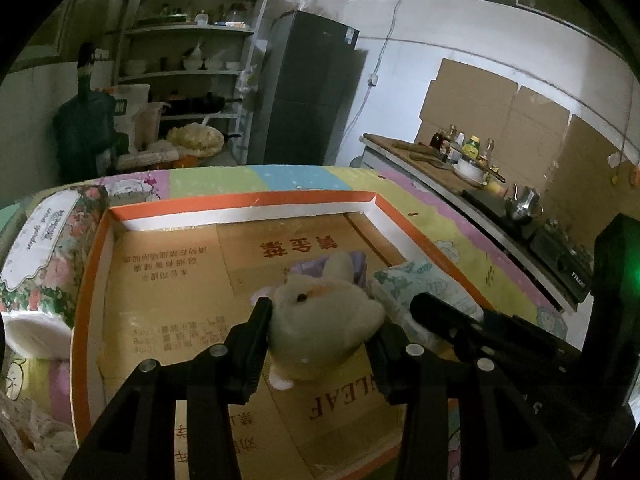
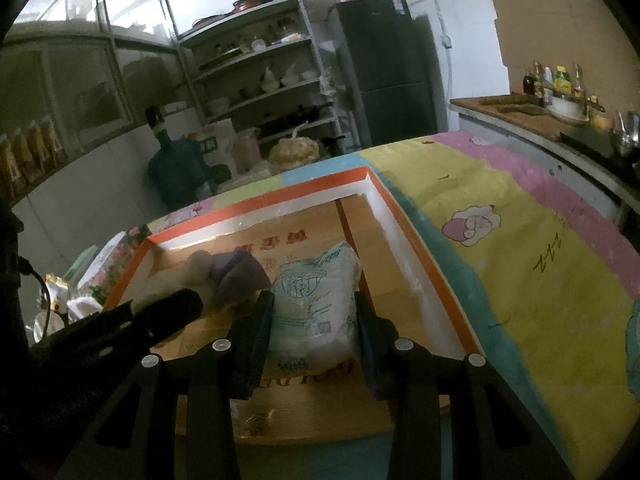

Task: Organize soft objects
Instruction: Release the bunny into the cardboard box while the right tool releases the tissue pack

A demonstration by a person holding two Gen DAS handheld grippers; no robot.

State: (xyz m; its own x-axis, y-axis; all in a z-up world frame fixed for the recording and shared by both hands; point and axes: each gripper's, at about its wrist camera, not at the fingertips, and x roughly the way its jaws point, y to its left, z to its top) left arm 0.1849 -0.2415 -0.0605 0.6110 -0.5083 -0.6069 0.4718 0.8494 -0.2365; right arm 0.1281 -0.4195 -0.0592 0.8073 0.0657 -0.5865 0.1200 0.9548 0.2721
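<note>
A shallow cardboard box with an orange rim (image 1: 244, 201) lies on a table under a patchwork cloth; it also shows in the right wrist view (image 2: 416, 236). My left gripper (image 1: 320, 320) is shut on a cream plush toy (image 1: 320, 320) and holds it over the box floor. A purple soft piece (image 1: 308, 268) lies behind the toy, and shows in the right wrist view (image 2: 236, 274). My right gripper (image 2: 314, 312) is shut on a pale green tissue pack (image 2: 316, 300) inside the box, and appears in the left wrist view (image 1: 436, 312).
A floral tissue pack (image 1: 44, 248) sits left of the box. A counter with bottles, a bowl and a kettle (image 1: 472, 164) runs along the right. Shelves (image 1: 192, 64), a dark fridge (image 1: 312, 88) and a water jug (image 1: 86, 128) stand behind.
</note>
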